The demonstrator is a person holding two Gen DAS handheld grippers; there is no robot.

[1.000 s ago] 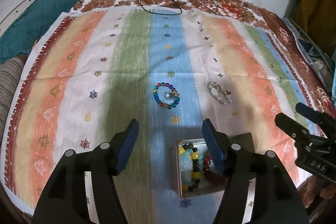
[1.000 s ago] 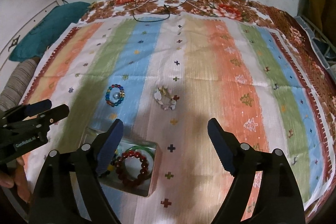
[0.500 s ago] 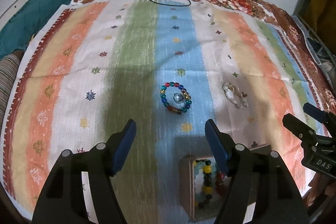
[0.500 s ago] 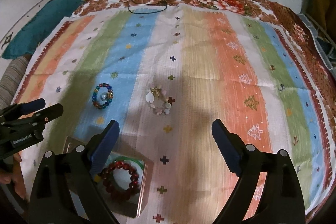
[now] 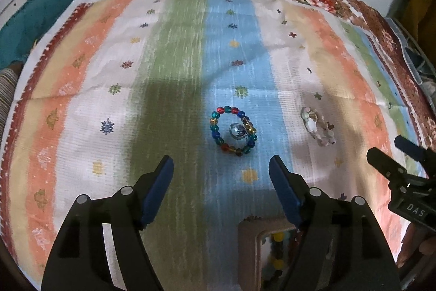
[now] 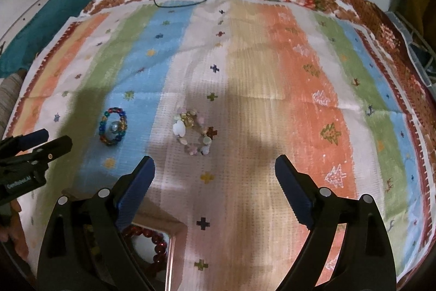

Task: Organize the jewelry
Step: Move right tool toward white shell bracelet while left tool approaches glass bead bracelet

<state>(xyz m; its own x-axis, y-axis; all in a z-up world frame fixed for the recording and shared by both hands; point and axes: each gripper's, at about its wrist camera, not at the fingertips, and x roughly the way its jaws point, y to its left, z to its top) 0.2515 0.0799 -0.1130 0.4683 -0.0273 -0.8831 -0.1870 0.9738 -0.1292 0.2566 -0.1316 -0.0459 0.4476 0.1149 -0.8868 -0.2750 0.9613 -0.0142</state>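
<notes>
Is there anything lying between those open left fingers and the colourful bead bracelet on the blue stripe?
Nothing visible. Only bare striped cloth lies between the open left gripper and the multicoloured bead bracelet. The shell bracelet sits off to the right, out of the path.

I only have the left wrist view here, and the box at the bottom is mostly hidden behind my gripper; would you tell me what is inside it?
Observer: In the right wrist view, a dark red bead bracelet lies in the box, partly behind the right gripper's left finger.
Operator: Thank you. Is the right gripper holding anything?
Observer: No. The right gripper is open and empty, above the cloth.
Operator: What is the pale piece at my right made of?
Observer: The pale bracelet shows white shell-like pieces, pinkish beads and a gold-coloured cluster at its far side.
Operator: And the left gripper?
Observer: The left gripper is open, the multicoloured bead bracelet lying untouched ahead of it.
</notes>
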